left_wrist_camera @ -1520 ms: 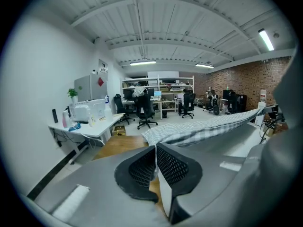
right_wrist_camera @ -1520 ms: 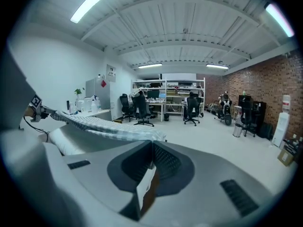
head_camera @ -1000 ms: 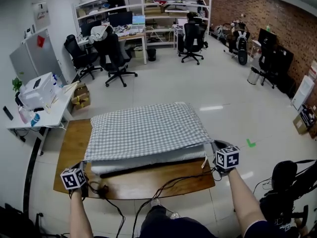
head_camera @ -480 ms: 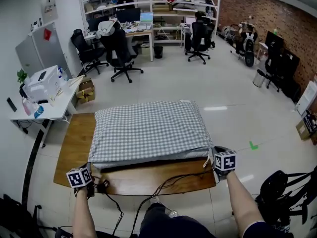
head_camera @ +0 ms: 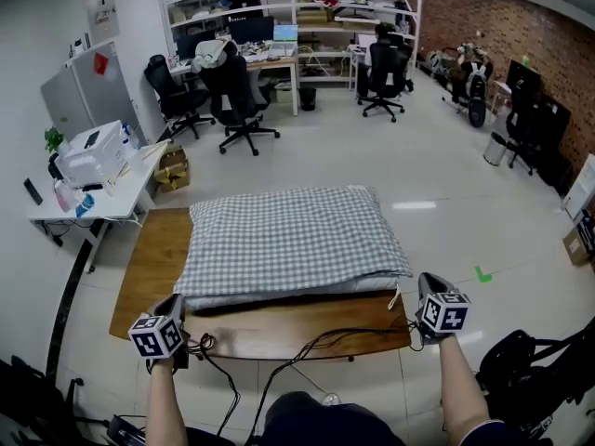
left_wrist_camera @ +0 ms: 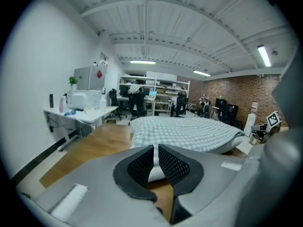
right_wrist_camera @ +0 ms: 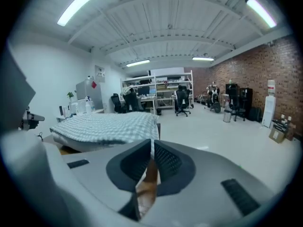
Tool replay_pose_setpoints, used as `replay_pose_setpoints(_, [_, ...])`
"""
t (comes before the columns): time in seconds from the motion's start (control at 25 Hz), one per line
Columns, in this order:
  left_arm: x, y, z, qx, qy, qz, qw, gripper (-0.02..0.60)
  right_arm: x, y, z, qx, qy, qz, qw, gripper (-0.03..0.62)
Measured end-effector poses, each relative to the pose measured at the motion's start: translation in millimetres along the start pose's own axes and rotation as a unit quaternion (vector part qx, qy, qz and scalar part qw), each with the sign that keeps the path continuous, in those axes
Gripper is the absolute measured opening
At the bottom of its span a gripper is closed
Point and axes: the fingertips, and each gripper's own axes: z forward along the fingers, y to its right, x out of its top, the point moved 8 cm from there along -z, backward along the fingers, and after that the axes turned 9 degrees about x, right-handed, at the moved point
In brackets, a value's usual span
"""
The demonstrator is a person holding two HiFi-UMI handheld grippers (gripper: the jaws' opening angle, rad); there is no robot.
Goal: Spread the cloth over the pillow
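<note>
**Grey-and-white checked cloth** (head_camera: 293, 235): lies spread flat across the pillow in the centre of the head view, covering its whole top; its near hem hangs just over the pillow's front edge.

**White rectangular pillow** (head_camera: 279, 296): lies on the desk, and only a pale strip shows below the cloth along the lower side.

**Brown wooden desk** (head_camera: 152, 260): bare wood shows left of the pillow and in a band below it.

**Left claw** (left_wrist_camera: 156, 148): lower left of the head view, just off the pillow's near left corner and apart from it. Its jaws have just been opening and stand a narrow slit apart, with nothing gripped; the pillow's corner shows beyond the gap.

**Right claw** (right_wrist_camera: 152, 142): lower right of the head view, beside the pillow's near right corner. Its jaws have likewise just been opening to a thin gap and hold nothing.

**Black cables** (head_camera: 311, 344): trail over the desk's near edge, between the two claws.
</note>
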Motion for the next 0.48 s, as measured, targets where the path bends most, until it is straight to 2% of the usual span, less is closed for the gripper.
replay_pose_setpoints(0.08, [32.0,18.7,-7.9,-0.028,0.044,0.011,0.9986,0.037,27.3,-14.6,-11.7,0.009,0.041,-0.013,0.999,0.035])
replay_pose_setpoints(0.16, [63.2,36.6,-17.8,-0.055,0.086,0.020,0.9946,0.037,56.3,-40.1,-20.8,0.035,0.081,-0.025,0.996,0.035])
replay_pose_setpoints(0.24, [90.1,58.9,-31.3,-0.084,0.126,0.023,0.9882,0.035,82.2,-69.0,-32.7,0.065,0.118,-0.035,0.990,0.000])
replay_pose_setpoints(0.36, [123.4,96.1,-56.1,-0.148,0.181,0.013,0.9723,0.024,116.0,-117.7,-49.3,0.112,0.162,-0.050,0.979,0.002])
replay_pose_setpoints(0.4, [131.2,107.9,-65.2,-0.173,0.193,0.005,0.9658,0.000,125.0,-135.5,-55.3,0.129,0.176,-0.052,0.975,0.002])
replay_pose_setpoints(0.48, [140.9,130.8,-81.3,-0.213,0.205,-0.005,0.9552,0.000,139.3,-170.0,-69.1,0.156,0.201,-0.051,0.966,0.005])
